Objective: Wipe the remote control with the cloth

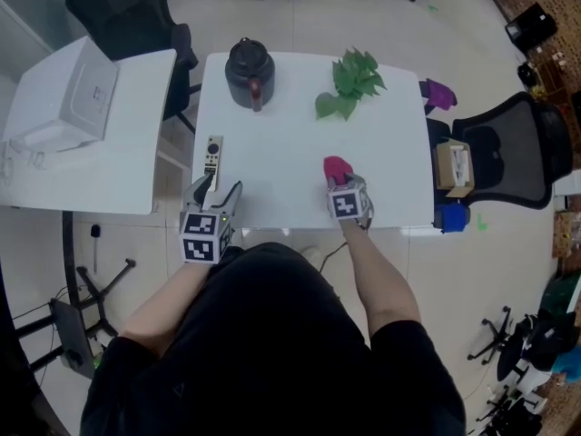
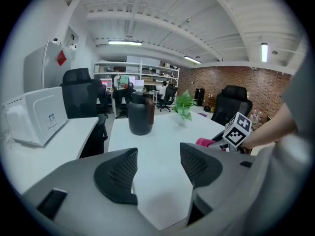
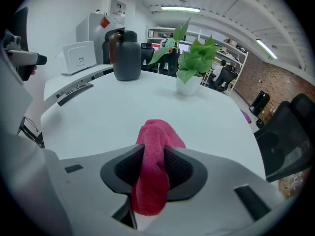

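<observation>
My left gripper (image 1: 214,194) hangs over the table's (image 1: 290,134) near left corner, jaws spread, nothing between them. My right gripper (image 1: 343,182) sits near the front edge to the right, pinching the pink cloth (image 3: 154,142), which bunches between the pads and hangs below them. The remote control (image 1: 212,160) lies flat along the left edge, just past the left gripper, well apart from the cloth. Farther back are a dark jug (image 1: 250,73) and a green plant (image 1: 352,82).
</observation>
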Demonstrator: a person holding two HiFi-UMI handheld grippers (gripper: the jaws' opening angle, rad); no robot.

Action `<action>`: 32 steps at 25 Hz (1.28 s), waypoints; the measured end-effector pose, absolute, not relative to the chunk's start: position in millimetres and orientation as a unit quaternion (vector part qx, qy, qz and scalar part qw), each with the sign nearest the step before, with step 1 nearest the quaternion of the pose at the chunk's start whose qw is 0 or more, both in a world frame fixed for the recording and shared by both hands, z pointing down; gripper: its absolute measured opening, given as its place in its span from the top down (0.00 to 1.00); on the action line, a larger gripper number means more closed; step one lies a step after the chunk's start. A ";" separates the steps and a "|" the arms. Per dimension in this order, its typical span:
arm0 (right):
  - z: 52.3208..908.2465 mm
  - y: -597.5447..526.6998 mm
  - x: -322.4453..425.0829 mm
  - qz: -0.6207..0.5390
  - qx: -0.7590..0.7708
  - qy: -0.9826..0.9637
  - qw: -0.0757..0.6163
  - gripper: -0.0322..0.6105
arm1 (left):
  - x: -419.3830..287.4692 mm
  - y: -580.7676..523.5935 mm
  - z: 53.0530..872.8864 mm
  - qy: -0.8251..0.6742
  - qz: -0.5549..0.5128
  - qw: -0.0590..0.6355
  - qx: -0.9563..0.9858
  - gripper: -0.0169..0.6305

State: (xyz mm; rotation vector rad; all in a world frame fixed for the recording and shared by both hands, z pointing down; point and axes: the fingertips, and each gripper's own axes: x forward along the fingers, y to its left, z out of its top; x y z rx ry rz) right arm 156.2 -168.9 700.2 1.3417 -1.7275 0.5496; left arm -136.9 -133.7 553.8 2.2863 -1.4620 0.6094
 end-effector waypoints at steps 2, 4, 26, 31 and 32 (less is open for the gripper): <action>701.7 -169.6 155.4 0.227 0.535 -0.692 0.427 0.73 | -132.0 -135.9 547.5 -0.512 0.214 0.168 0.814 0.55; 699.1 -167.9 157.4 0.232 0.536 -0.692 0.425 0.70 | -128.8 -137.2 544.9 -0.509 0.215 0.164 0.817 0.55; 403.2 -122.7 49.3 0.050 0.512 -0.852 0.102 0.88 | -43.9 -138.0 404.1 -0.358 0.107 0.001 0.927 0.81; 396.2 -113.9 31.1 0.051 0.493 -0.864 0.089 0.90 | -35.2 -127.6 395.3 -0.337 0.103 -0.024 0.935 0.97; 395.7 -112.4 27.9 0.051 0.488 -0.867 0.088 0.90 | -33.9 -125.2 395.3 -0.333 0.104 -0.026 0.937 0.97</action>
